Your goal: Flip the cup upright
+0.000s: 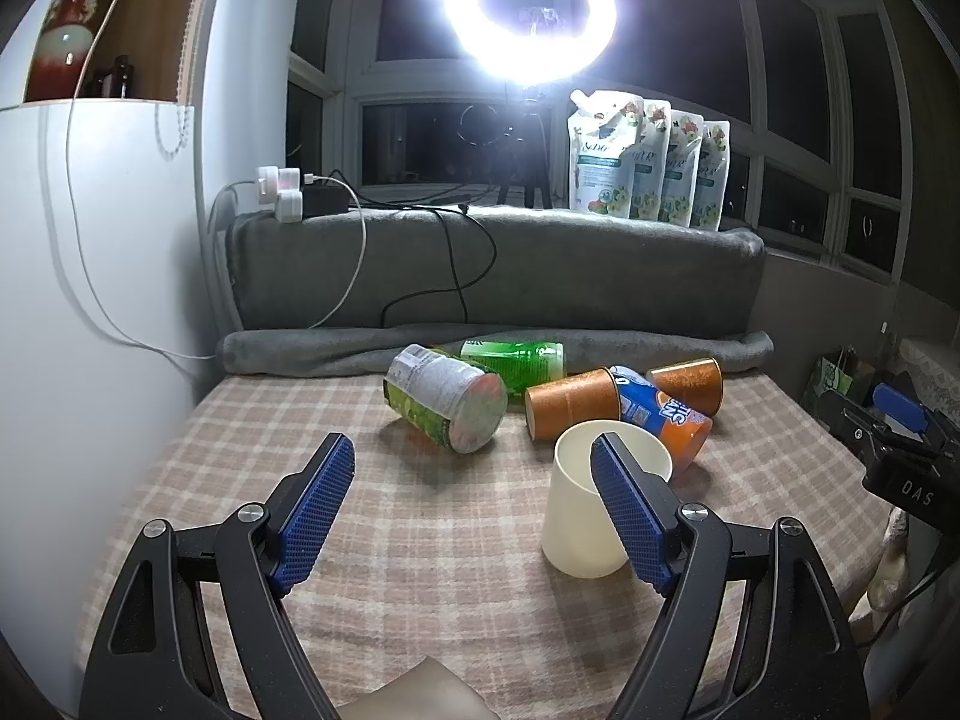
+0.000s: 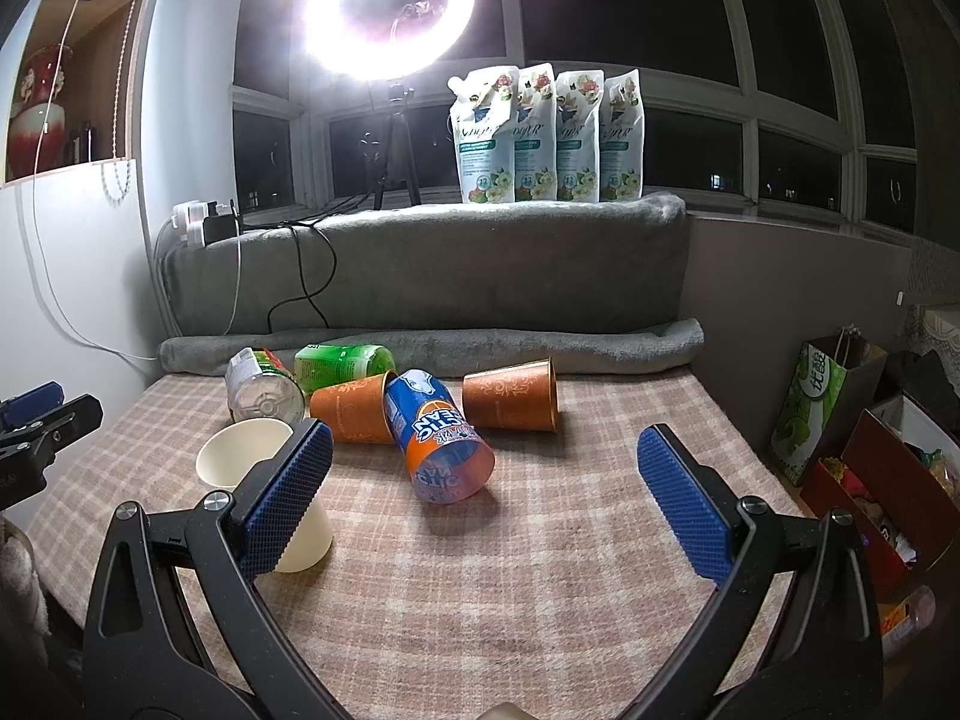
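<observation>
A cream cup (image 1: 585,516) stands upright, mouth up, on the checked cloth; it also shows in the right wrist view (image 2: 252,459). Behind it several cups lie on their sides: a blue-and-orange cup (image 2: 438,438), two orange cups (image 2: 354,408) (image 2: 510,396), a green cup (image 2: 345,363) and a clear labelled cup (image 1: 444,405). My left gripper (image 1: 474,510) is open and empty, its right finger in front of the cream cup. My right gripper (image 2: 486,492) is open and empty, just in front of the blue-and-orange cup.
The checked cloth (image 2: 540,540) covers the table. A rolled grey blanket (image 2: 420,342) and grey cushion bound the back. Several refill pouches (image 2: 546,132) and a ring light (image 2: 390,12) stand on the sill. Bags and boxes (image 2: 840,420) sit at the right.
</observation>
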A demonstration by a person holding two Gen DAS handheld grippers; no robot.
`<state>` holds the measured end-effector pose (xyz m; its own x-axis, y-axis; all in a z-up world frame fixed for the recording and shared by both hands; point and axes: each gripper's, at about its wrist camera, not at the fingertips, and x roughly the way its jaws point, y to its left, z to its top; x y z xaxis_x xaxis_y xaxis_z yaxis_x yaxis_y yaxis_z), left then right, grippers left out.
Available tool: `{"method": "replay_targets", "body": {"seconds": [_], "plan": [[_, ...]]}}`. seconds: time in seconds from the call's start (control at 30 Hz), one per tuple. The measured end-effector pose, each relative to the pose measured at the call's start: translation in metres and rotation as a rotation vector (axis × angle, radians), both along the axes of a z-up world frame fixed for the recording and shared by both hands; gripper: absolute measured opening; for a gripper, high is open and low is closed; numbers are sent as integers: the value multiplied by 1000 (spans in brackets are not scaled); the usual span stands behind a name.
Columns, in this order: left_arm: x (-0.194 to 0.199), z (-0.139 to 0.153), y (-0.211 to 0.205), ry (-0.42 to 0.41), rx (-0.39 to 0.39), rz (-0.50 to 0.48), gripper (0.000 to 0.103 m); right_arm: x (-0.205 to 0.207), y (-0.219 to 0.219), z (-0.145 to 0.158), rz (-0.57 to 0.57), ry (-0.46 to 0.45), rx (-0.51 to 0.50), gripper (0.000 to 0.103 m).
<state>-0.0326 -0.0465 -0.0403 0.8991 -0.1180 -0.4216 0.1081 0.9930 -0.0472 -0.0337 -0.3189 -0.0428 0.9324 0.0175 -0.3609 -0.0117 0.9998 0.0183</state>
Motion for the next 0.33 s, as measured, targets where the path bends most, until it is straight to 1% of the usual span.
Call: {"method": "replay_targets", "body": {"seconds": [0.33], "plan": [[0,0,0,-1,4,0,81,0,0,0,2,1,0,103]]}}
